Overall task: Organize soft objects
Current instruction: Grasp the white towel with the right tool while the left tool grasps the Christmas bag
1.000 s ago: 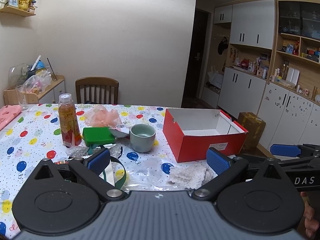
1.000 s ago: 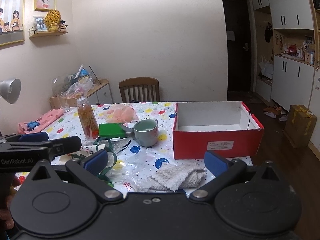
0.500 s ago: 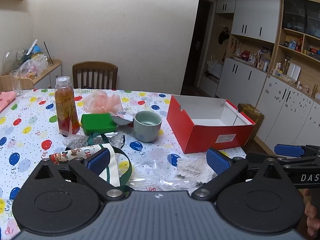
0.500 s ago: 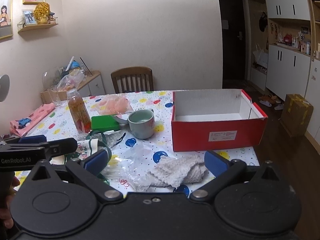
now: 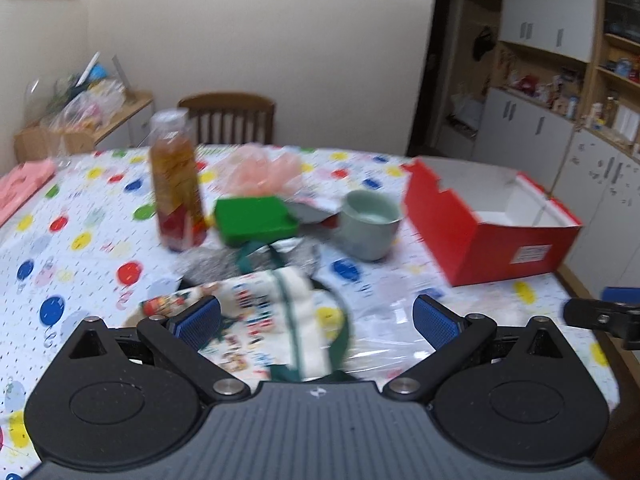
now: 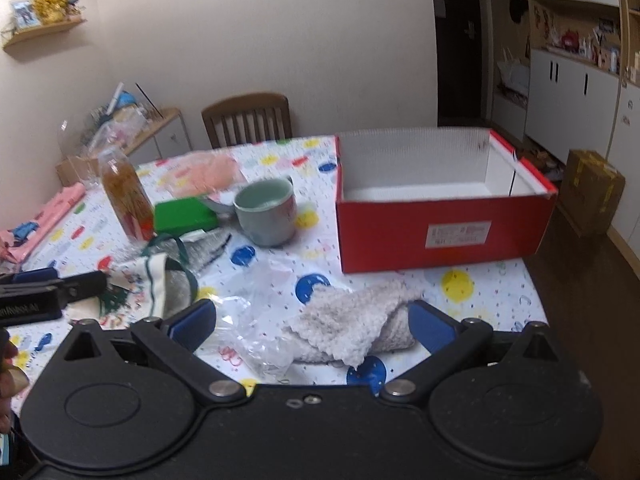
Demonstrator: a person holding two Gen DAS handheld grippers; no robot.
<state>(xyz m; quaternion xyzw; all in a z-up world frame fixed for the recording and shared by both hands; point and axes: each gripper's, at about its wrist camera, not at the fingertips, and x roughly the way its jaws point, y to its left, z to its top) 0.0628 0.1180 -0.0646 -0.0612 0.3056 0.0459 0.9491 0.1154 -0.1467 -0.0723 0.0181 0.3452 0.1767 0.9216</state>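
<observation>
My left gripper (image 5: 316,320) is open, its blue pads either side of a printed cloth bag with green straps (image 5: 272,312) on the table. My right gripper (image 6: 310,322) is open around a white fluffy cloth (image 6: 352,322) near the front edge. An empty red shoebox (image 6: 440,232) stands at the right; it also shows in the left wrist view (image 5: 492,232). A pink mesh puff (image 5: 260,170) lies at the back. The cloth bag also shows in the right wrist view (image 6: 152,284), next to the left gripper's finger (image 6: 52,284).
A juice bottle (image 5: 176,184), a green box (image 5: 256,220), a pale green mug (image 5: 370,224) and clear plastic wrap (image 6: 260,300) sit mid-table. A pink cloth (image 5: 24,184) lies far left. A wooden chair (image 5: 228,120) stands behind the table.
Both grippers have moved forward and down toward the table. The left now straddles the cloth bag, the right the white fluffy cloth. Both stay open.
</observation>
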